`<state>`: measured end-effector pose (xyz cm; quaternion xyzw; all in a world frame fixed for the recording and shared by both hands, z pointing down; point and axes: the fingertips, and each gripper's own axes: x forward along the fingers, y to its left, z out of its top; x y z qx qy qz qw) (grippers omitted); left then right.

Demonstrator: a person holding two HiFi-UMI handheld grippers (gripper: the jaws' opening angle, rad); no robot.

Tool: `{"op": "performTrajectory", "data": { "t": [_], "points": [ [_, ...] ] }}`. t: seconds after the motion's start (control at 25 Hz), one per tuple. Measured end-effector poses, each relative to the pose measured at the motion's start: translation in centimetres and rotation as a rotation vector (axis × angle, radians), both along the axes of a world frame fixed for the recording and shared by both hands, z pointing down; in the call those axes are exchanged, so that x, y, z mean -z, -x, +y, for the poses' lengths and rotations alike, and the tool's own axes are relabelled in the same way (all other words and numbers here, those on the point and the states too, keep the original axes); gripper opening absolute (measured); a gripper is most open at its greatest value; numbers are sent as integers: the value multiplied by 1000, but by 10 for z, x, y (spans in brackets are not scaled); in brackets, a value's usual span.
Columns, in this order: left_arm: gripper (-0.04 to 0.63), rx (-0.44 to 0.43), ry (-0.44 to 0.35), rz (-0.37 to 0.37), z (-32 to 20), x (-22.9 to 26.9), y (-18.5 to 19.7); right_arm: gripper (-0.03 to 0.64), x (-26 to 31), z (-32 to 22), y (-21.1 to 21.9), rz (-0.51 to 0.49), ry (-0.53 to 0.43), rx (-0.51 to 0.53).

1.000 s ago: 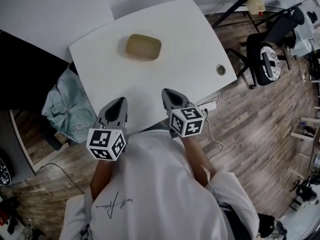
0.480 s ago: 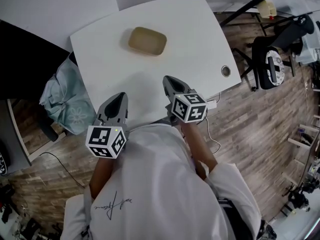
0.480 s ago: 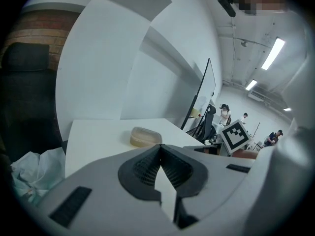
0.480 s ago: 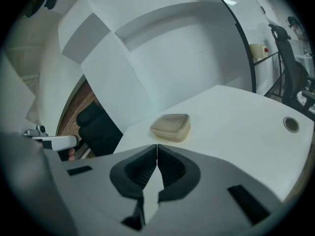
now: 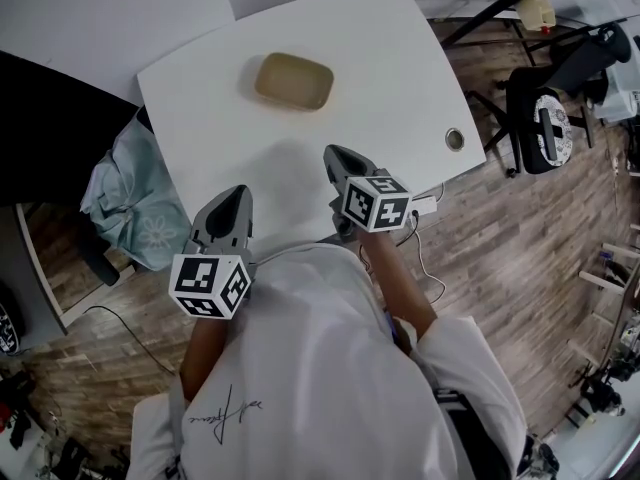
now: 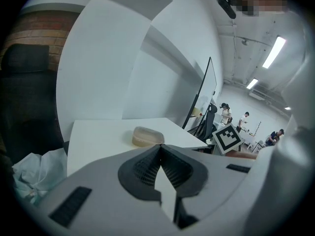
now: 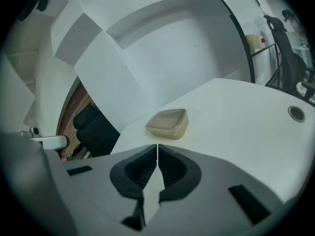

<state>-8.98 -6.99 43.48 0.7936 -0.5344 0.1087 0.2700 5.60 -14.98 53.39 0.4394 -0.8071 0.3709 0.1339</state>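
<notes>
– Tan box (image 5: pixel 293 81): report position.

– I have it lying flat on the white table (image 5: pixel 390 58), in the far half, about mid-width. It is well apart from both grippers, and nothing touches it. Its lid is on and faces up.

– Gripper state?

– Left gripper (image 5: pixel 238 192): jaws pressed together, nothing between them. Right gripper (image 5: pixel 332 152): the same, with only a hairline gap between the pads. Both hover over the near edge of the table, tips toward the box. The right one sits slightly further in.

– Step in hand?

– I judge this the approach stage: no contact, no grasp. Each gripper view shows the box (image 6: pixel 147 136) just past its closed tips, so both are aimed at it.

– Requirements for the next move?

– In my judgement, a forward reach across the bare table, and the jaws spread before any contact; shut jaws could only push it.

– Orientation of the box?

– The long axis runs across the table, left to right from my head view, with the right end turned slightly nearer. A long side faces me.
</notes>
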Motion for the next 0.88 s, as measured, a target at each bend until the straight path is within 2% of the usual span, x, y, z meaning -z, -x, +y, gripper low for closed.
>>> {"op": "performTrajectory", "data": {
  "t": [0.64,0.88],
  "points": [
    [8,14,2,1,-6,-5,13,15,-25,-30,3,-74,68,-58],
    [8,27,20,11,-6,-11,20,40,-35,-48,0,-126,91,-109]
  ]
}}
